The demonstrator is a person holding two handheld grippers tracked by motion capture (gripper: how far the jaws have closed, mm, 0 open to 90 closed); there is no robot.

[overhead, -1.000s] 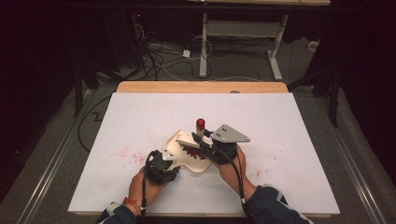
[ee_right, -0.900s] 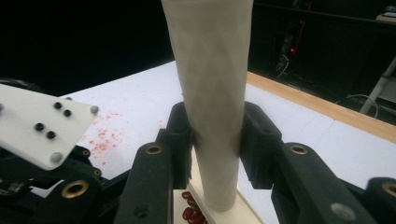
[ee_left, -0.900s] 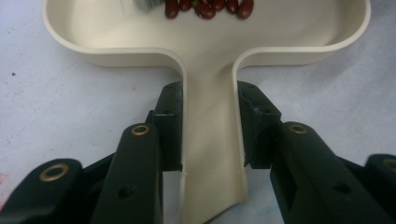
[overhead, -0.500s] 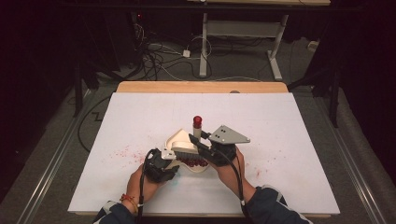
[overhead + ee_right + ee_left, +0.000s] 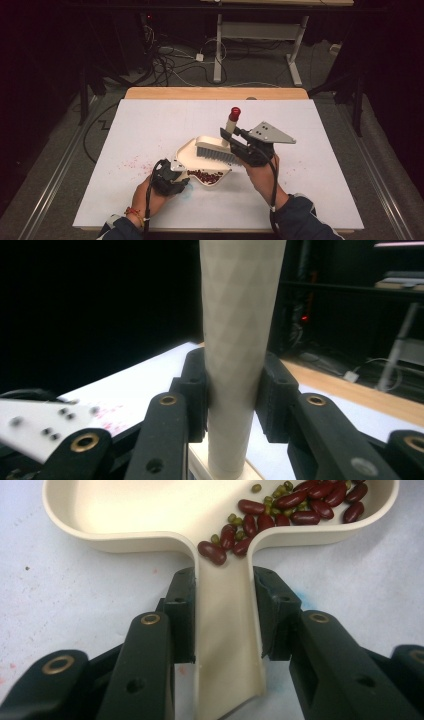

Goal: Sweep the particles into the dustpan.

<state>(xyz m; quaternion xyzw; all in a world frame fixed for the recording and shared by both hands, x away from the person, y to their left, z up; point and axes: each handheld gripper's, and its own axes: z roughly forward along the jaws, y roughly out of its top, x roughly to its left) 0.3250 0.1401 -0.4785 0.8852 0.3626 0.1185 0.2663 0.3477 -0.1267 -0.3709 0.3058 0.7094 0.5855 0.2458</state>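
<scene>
A cream dustpan (image 5: 200,152) sits low over the white table, tilted, with red beans (image 5: 205,176) and small green ones gathered at its near corner. My left gripper (image 5: 172,175) is shut on the dustpan handle (image 5: 227,645), pads pressed against both sides; red kidney beans (image 5: 300,507) lie just beyond the jaws. My right gripper (image 5: 240,142) is shut on the cream handle (image 5: 240,340) of a hand brush. The brush's grey bristles (image 5: 215,152) hang over the pan, and its red tip (image 5: 234,113) points up and away.
Faint red stains (image 5: 127,164) speckle the white table cover (image 5: 310,130) left of the pan. A wooden strip (image 5: 215,93) edges the table's far side. Beyond it lie cables and a desk frame (image 5: 260,35) on a dark floor.
My right gripper has lifted the brush up and slightly right, away from the pan floor. The dustpan has tilted and the beans now lie at its near corner by the handle.
</scene>
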